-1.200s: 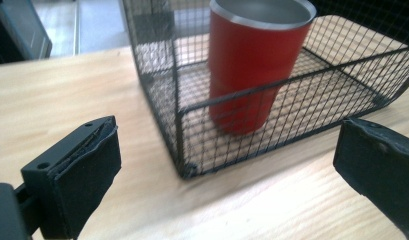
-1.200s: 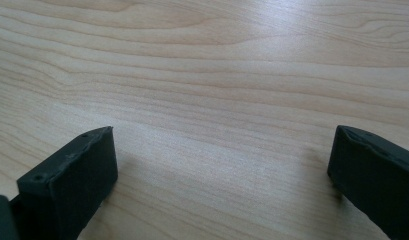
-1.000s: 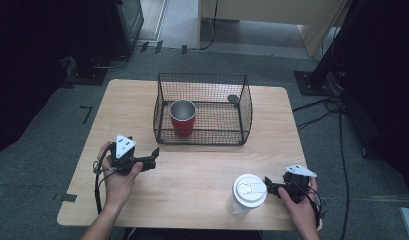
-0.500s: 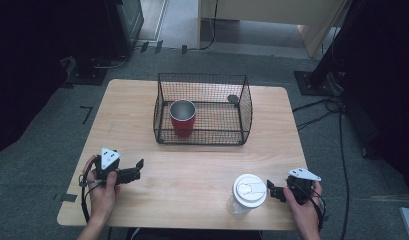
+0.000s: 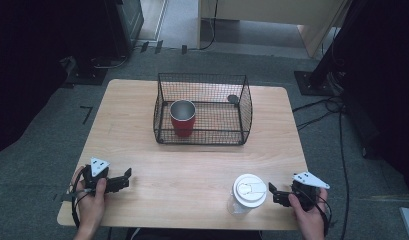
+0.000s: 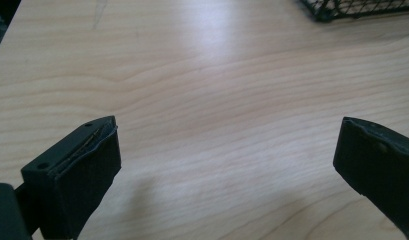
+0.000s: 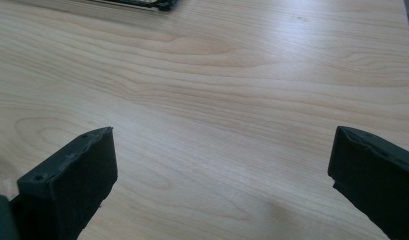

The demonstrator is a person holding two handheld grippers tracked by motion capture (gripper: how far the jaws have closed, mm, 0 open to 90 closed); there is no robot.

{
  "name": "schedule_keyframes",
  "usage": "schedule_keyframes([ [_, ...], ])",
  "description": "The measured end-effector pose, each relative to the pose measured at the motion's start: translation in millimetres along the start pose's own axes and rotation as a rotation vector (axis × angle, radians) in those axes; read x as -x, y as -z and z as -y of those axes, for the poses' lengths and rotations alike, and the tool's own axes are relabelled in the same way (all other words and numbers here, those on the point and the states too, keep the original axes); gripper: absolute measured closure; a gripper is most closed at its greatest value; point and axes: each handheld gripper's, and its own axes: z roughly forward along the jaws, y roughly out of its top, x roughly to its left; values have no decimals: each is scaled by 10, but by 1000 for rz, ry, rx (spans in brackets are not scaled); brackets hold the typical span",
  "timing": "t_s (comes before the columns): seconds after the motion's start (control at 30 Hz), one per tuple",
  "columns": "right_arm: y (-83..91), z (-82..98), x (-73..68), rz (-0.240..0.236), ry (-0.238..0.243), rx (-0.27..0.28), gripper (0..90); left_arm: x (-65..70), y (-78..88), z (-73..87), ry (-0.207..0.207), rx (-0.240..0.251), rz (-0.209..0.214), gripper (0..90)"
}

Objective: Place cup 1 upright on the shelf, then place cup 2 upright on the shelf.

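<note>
Two handheld grippers rest low at the near edge of a pale wooden tabletop [image 5: 202,165], one in each of a person's hands. The left gripper [image 5: 123,179] sits at the near left corner with its jaws spread apart, nothing between them but bare wood. The right gripper [image 5: 273,194] sits at the near right, jaws likewise released and empty, pointing toward a clear plastic cup with a white lid [image 5: 248,192] that stands upright just beside it, not touching. That closeness suggests the lidded cup is the thing about to be picked up. Farther back, at the middle of the tabletop, a black wire basket [image 5: 202,136] holds a red cup [image 5: 183,118] upright in its left part, with open room to the right, probably a spot for the lidded cup.
</note>
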Motion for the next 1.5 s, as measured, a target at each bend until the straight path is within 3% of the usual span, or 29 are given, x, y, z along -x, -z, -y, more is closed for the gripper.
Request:
schedule_keyframes([
  [0.33, 139, -80, -200, -123, 73, 6, 0, -152, 74, 97, 8, -43, -46, 0],
  [0.67, 308, -122, -188, -233, 116, 46, 0, -153, 22, 95, -13, -143, -44, 0],
  [0.93, 368, -136, -218, -297, 145, 68, 0, -158, 16, 94, -16, -148, -18, 0],
  [1.5, 438, -174, -357, -417, 205, 88, 0, -158, 16, 94, -15, -148, -18, 0],
])
